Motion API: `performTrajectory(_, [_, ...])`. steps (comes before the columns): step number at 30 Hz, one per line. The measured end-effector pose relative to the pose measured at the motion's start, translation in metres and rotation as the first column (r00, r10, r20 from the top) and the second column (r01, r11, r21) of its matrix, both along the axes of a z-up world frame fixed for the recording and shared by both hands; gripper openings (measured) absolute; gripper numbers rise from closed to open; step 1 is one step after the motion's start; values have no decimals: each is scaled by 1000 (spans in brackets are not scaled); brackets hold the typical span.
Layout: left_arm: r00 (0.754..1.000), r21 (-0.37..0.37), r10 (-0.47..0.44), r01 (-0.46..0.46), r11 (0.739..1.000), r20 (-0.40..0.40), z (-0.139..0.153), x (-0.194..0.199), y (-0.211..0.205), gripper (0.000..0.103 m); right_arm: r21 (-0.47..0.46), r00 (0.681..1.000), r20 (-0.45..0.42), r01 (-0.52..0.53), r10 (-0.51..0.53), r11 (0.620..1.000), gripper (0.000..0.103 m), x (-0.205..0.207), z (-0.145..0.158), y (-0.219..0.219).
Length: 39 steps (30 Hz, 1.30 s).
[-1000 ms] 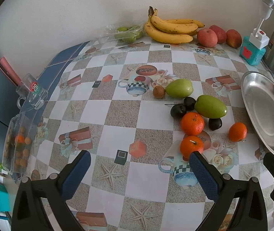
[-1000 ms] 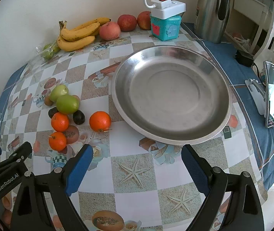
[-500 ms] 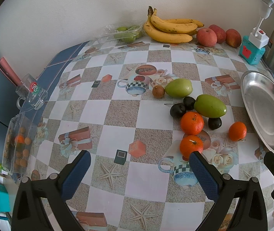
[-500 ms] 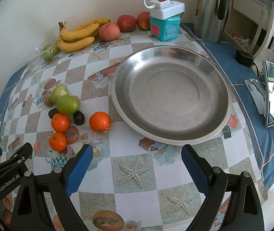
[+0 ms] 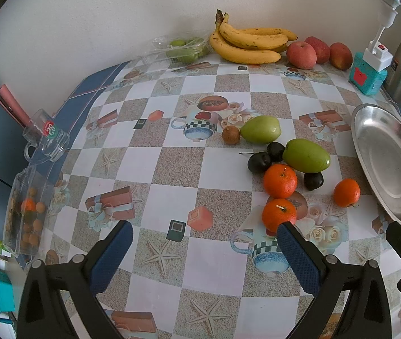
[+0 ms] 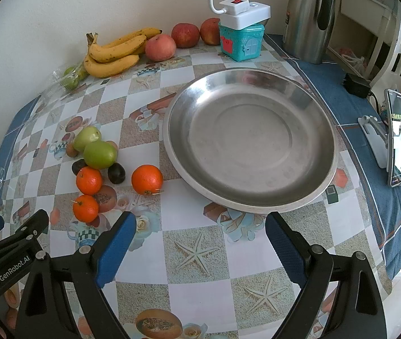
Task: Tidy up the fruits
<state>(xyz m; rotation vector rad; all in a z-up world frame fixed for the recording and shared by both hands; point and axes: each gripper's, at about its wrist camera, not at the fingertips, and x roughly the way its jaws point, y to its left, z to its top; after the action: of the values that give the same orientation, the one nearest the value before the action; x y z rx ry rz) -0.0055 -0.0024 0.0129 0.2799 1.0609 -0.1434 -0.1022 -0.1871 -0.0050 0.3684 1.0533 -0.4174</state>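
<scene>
Left wrist view: my left hand-held gripper [image 5: 204, 247] hangs above the bench [image 5: 149, 166] with its jaws spread wide and nothing between them. Its right pad [image 5: 296, 257] sits just in front of the nearest orange [image 5: 278, 215]; I cannot tell whether they touch. Behind that lie a second orange [image 5: 280, 180], a third orange [image 5: 346, 192] off toward the metal dish [image 5: 369, 130], two green fruits [image 5: 305, 156] [image 5: 260, 129], three dark plums [image 5: 259, 162] and a small brown fruit [image 5: 230, 134], all clustered together on the patterned cloth. Bananas [image 5: 249, 46] and three red apples [image 5: 301, 55] rest at the wall.

Right wrist view: my right hand-held gripper [image 6: 200, 244] is likewise spread and holds nothing, hovering just in front of the dish's near rim. The dish contains no fruit; the loose cluster lies just to its left, the third orange nearest it. A steel flask [image 6: 309, 17] and a teal box [image 6: 241, 42] stand behind the dish, a phone on its stand [image 6: 396, 138] to the right.
</scene>
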Motion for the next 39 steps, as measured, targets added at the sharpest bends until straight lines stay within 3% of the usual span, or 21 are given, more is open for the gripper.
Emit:
performTrajectory(30, [1000, -11, -14, 14, 1000, 3, 3, 0, -7, 103, 2, 1000, 4, -1, 1, 1000, 93, 0, -1, 0])
performTrajectory(39, [999, -61, 1, 1, 998, 36, 5, 3, 1, 103, 6, 1000, 12, 2, -2, 1000, 93, 1, -1, 0])
